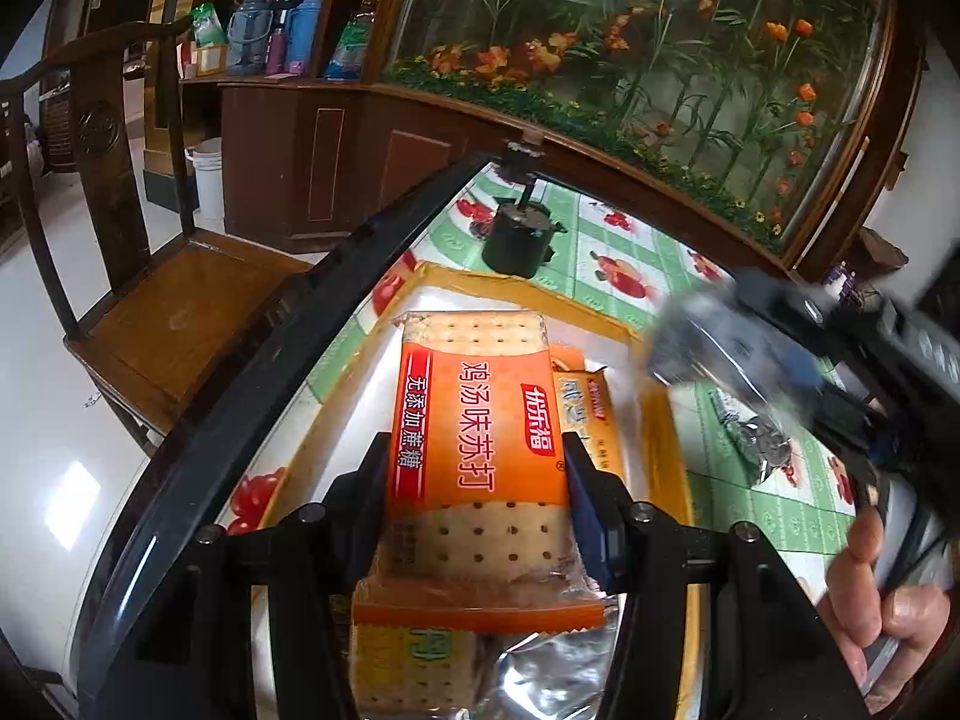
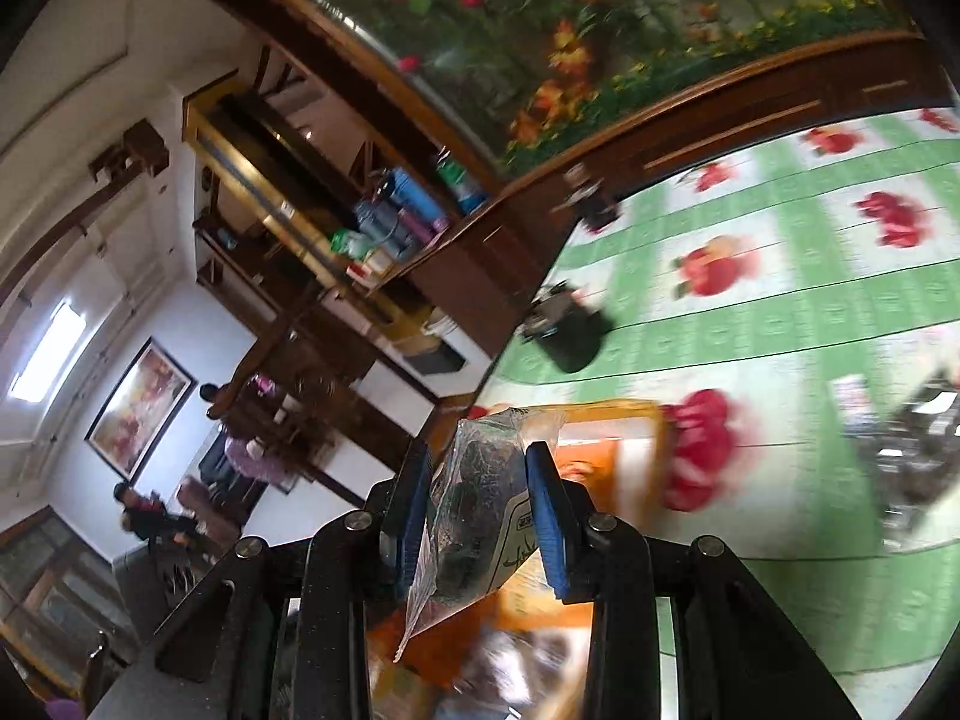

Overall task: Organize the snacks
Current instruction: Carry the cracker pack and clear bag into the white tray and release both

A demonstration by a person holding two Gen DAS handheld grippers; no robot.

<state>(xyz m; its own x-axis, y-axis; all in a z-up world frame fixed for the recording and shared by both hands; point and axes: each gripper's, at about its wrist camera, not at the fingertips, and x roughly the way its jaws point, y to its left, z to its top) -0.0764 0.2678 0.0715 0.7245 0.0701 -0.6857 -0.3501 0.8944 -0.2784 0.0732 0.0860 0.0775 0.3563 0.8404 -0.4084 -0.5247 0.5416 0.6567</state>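
Note:
My left gripper (image 1: 474, 468) is shut on an orange soda cracker packet (image 1: 477, 420), held over a cardboard box (image 1: 462, 282) with a white inside. A second orange packet (image 1: 585, 408) lies in the box beside it. More packets (image 1: 414, 678) show below the held one. In the left wrist view the other gripper (image 1: 840, 360) comes in blurred from the right, a hand (image 1: 888, 618) behind it, carrying a clear bag (image 1: 690, 342). My right gripper (image 2: 477, 510) is shut on that clear plastic snack bag (image 2: 480, 504), dark pieces inside, above the box (image 2: 630, 420).
The table wears a green cloth with red fruit prints (image 2: 750, 312). A small black pot (image 1: 519, 240) stands past the box. Another clear snack bag (image 1: 756, 438) lies on the cloth to the right. A wooden chair (image 1: 180, 312) stands left of the table, a flower mural (image 1: 630, 60) behind.

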